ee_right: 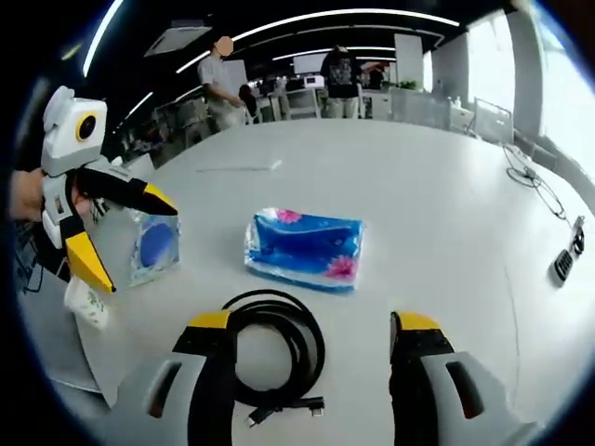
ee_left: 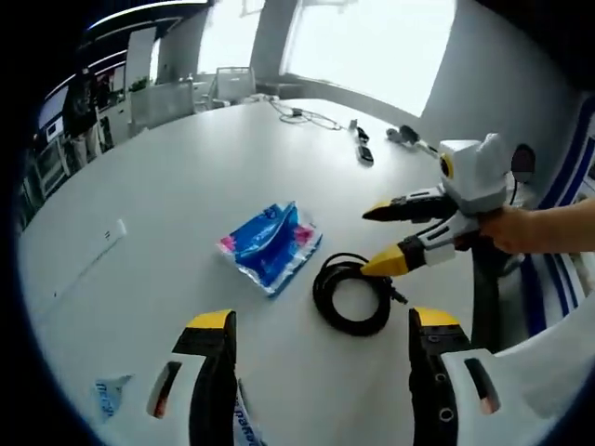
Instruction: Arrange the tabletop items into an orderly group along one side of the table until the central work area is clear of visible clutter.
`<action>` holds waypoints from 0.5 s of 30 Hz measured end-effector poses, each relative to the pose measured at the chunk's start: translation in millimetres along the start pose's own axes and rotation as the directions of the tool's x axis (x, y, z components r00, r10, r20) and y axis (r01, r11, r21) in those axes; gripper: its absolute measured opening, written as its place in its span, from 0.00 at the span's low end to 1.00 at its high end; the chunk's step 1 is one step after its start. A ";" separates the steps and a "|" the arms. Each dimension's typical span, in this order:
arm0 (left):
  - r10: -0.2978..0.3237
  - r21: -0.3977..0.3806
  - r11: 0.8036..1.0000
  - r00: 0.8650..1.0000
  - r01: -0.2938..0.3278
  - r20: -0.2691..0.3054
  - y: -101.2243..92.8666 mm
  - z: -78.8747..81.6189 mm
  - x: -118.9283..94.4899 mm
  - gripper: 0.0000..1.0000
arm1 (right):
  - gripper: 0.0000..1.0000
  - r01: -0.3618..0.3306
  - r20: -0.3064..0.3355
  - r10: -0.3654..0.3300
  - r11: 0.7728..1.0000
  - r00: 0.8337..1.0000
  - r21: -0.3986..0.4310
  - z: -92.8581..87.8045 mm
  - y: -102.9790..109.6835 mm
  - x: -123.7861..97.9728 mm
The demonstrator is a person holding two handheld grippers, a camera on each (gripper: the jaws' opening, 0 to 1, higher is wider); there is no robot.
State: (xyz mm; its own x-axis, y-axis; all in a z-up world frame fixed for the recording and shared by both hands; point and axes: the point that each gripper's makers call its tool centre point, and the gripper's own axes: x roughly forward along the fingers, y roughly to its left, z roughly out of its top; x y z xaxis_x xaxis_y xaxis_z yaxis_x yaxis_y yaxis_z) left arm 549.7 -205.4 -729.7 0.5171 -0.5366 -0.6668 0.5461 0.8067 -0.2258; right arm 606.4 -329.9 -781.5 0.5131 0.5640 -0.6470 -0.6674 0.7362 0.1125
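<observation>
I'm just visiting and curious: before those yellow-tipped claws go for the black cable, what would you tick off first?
1. Right gripper open: ok, jaws spread wide.
2. Coiled black cable lined up with it: ok, it lies just ahead between the jaws.
3. Cable free of neighbours: ok, the blue tissue pack lies apart from it.
4. Left gripper out of the way: ok, open and short of the cable in its own view.
5. Loose plug end tucked in: not ok, it sticks out of the coil.
6. Room at the table edge for grouping: cannot tell.
</observation>
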 end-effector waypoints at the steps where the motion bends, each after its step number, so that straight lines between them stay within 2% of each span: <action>1: 0.008 -0.001 1.000 1.000 -0.008 0.007 3.5 1.1 -3.9 0.72 | 0.64 0.000 -0.001 0.000 1.000 1.000 0.000 0.1 0.7 0.2; 9: 0.033 -0.013 0.999 0.998 -0.032 0.046 17.5 3.0 -37.5 0.72 | 0.63 -0.001 -0.007 0.001 1.000 1.000 -0.016 5.9 19.2 -0.1; 15: 0.053 -0.014 0.999 0.996 -0.052 0.066 29.1 -6.4 -61.1 0.75 | 0.62 -0.003 -0.010 0.002 1.000 1.000 -0.029 12.9 33.9 2.1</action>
State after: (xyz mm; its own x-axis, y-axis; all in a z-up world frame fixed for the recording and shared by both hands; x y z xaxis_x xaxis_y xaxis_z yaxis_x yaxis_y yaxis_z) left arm 529.7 -147.5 -700.1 0.5875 -0.5080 -0.6299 0.5088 0.8372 -0.2005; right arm 591.8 -298.9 -769.4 0.5061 0.5620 -0.6542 -0.6843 0.7233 0.0920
